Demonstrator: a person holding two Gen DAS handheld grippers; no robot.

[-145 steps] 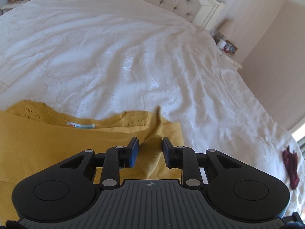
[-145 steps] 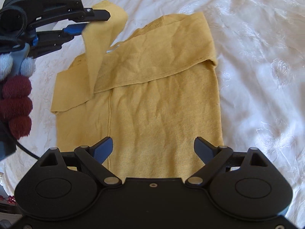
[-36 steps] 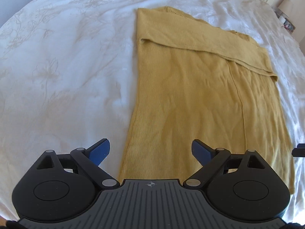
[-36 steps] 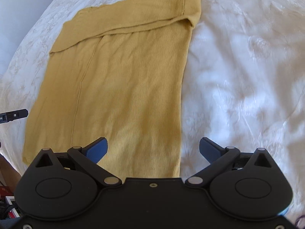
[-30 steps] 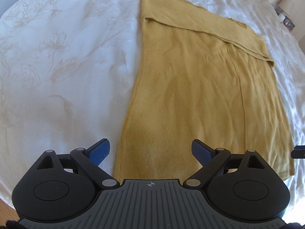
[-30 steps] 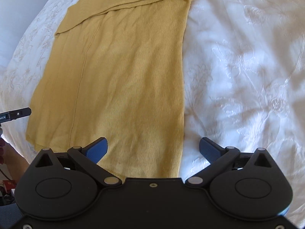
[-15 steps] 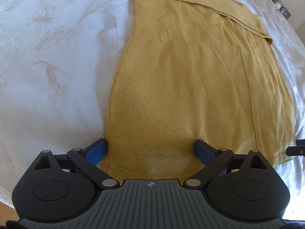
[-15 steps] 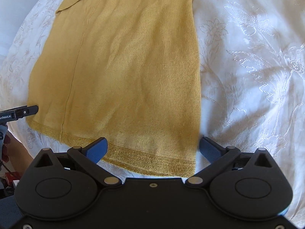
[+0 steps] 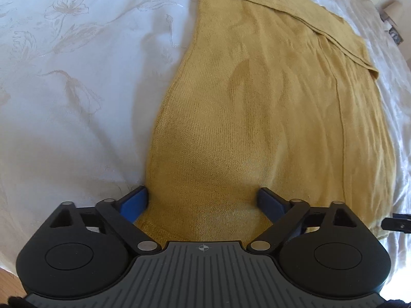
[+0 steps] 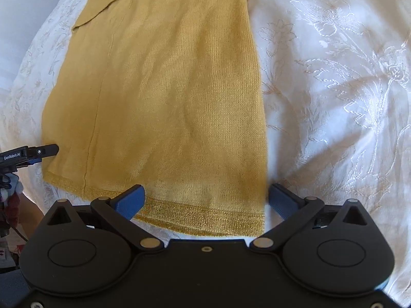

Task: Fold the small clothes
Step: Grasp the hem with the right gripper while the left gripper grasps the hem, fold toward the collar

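Note:
A mustard-yellow knit top [image 9: 257, 102] lies flat on the white bedspread [image 9: 77, 77], its sleeves folded across the far end. My left gripper [image 9: 203, 200] is open, its blue pads astride the hem's left corner, right at the fabric. My right gripper [image 10: 205, 197] is open, its pads astride the hem's right corner of the top [image 10: 167, 89]; the glittery hem band [image 10: 205, 218] lies between them. The tip of the left gripper [image 10: 38, 151] shows at the left edge of the right wrist view, and the right gripper's tip [image 9: 398, 223] shows in the left wrist view.
The embroidered white bedspread [image 10: 334, 77] extends to both sides of the top. A wooden floor strip [image 9: 7, 279] shows beyond the bed's near edge. A nightstand with small items [image 9: 390, 25] stands at the far right.
Both grippers have come down and forward to the hem since a second ago. Earlier the left gripper released the folded sleeve and both moved from the neckline end to the hem end.

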